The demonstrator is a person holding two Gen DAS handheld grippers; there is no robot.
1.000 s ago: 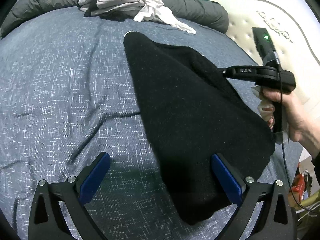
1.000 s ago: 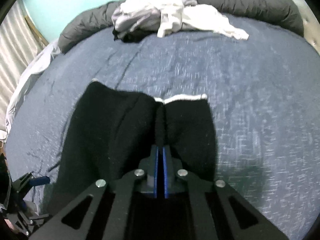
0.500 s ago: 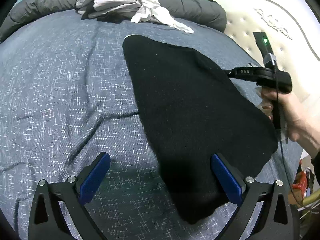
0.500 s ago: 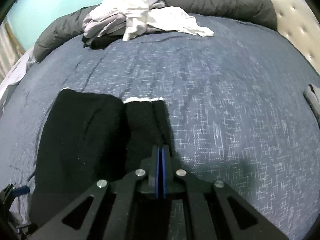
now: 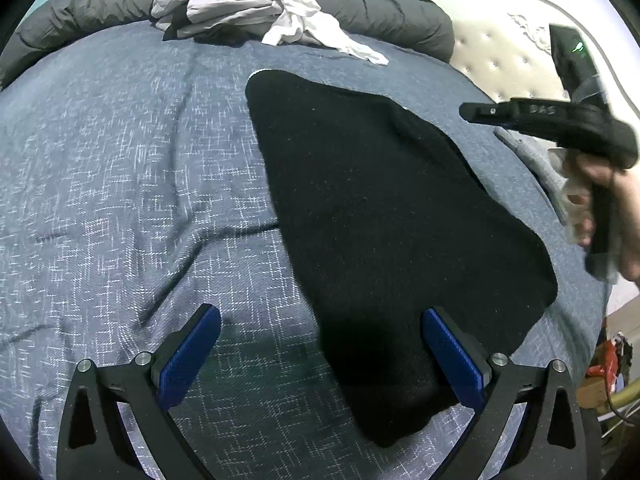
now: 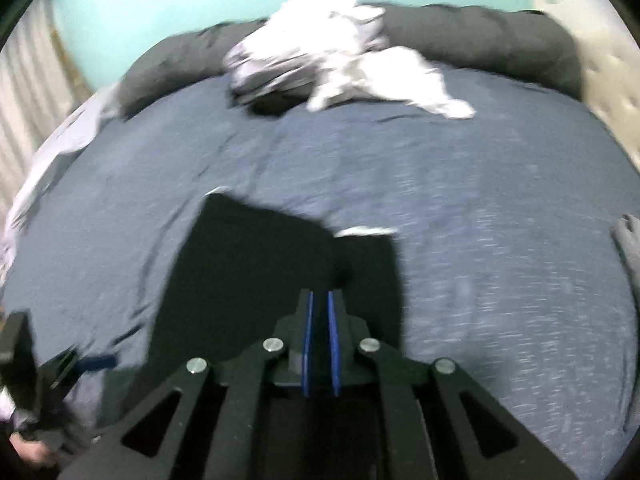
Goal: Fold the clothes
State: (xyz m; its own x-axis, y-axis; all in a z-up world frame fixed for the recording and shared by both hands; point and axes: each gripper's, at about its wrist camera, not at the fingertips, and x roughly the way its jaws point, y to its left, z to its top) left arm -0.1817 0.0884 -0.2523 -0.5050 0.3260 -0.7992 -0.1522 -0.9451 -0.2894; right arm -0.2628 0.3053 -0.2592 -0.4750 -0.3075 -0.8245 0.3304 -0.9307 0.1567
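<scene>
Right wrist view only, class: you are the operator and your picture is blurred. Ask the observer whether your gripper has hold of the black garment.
Observer: No. The left wrist view shows the right gripper with its tip beside the edge of the black garment, with no cloth in it.
Operator: And the left gripper? Mine shows a smear.
Observer: The left gripper is wide open, one finger over the garment's near end, the other over the bedspread.
Operator: Is that near end bunched?
Observer: No, it lies flat, tapering to a rounded end.
</scene>
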